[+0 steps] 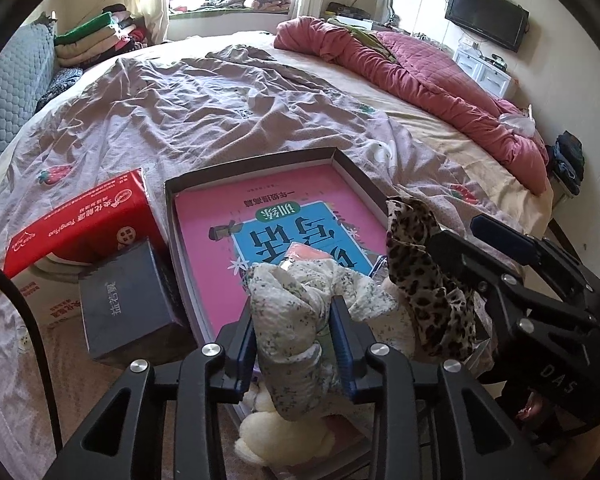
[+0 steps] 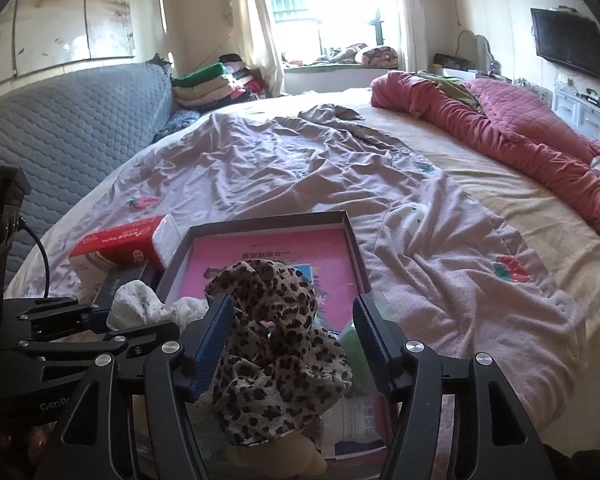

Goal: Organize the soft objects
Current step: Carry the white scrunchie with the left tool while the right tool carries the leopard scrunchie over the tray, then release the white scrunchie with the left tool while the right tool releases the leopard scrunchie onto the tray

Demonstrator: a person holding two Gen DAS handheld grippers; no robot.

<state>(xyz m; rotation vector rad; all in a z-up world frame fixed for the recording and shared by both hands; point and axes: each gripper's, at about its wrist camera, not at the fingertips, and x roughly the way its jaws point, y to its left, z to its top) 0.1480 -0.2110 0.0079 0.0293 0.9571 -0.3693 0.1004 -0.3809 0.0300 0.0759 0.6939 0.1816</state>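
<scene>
My left gripper [image 1: 292,332] is shut on a white floral cloth [image 1: 288,320] and holds it over the near end of a shallow cardboard box [image 1: 260,160] with a pink book [image 1: 228,216] inside. A cream plush toy [image 1: 260,432] lies under it. My right gripper [image 2: 292,332] is open, with a leopard-print cloth [image 2: 276,320] between its fingers; the left finger touches it and the right finger stands apart. The leopard cloth also shows in the left wrist view [image 1: 424,272], and the floral cloth in the right wrist view [image 2: 140,300].
A red tissue pack [image 1: 84,220] and a dark blue box [image 1: 128,304] sit left of the cardboard box on the lilac sheet [image 1: 220,100]. A red quilt [image 1: 420,72] lies along the bed's right side. A grey headboard [image 2: 72,128] and folded clothes [image 2: 212,84] are on the left.
</scene>
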